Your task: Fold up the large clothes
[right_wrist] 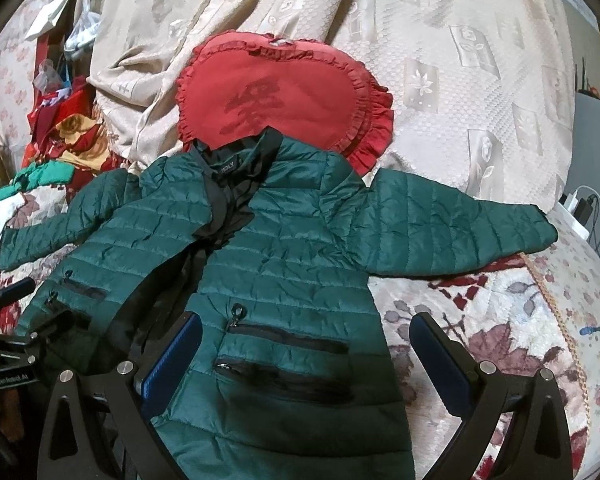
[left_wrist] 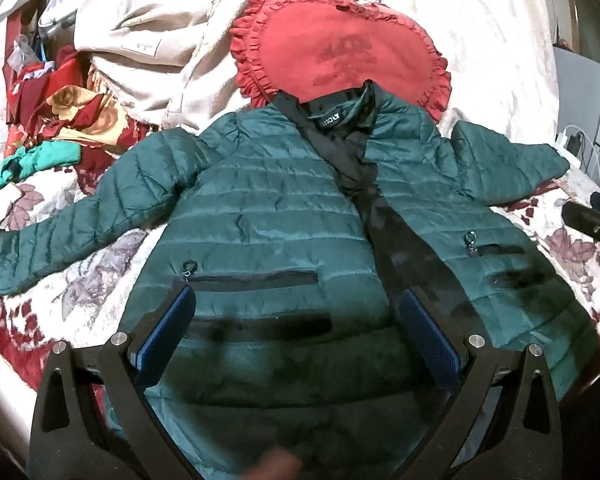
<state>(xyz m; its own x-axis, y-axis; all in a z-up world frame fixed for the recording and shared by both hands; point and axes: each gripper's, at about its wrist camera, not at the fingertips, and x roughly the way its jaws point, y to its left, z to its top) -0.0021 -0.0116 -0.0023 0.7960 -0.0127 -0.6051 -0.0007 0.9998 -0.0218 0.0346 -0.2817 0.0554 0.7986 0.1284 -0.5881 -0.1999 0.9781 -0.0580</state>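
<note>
A bed covered in a floral bedspread point(right_wrist: 480, 320) fills the room in front of me, with a pale patterned quilt point(right_wrist: 420, 60) heaped along its far side. Spread flat on the bedspread, front up and sleeves flung out to both sides, lies a dark green quilted jacket point(left_wrist: 268, 216), its zip undone so the black lining point(left_wrist: 352, 160) shows down the middle. The collar end rests against a red heart-shaped cushion point(left_wrist: 332, 48) with a ruffled edge, which leans on the quilt. Off to the left sits a jumble of red and yellow fabric point(left_wrist: 72, 108) with a bright green piece point(left_wrist: 40, 160) beside it.

The left gripper point(left_wrist: 296, 312) hangs over the lower front of the jacket, jaws spread wide, blue pads point(left_wrist: 172, 320) holding nothing. The right gripper point(right_wrist: 304, 340) is likewise wide apart and empty, one finger over the jacket near its zipped pockets point(right_wrist: 288, 340), the other above bare bedspread beside the hem.
</note>
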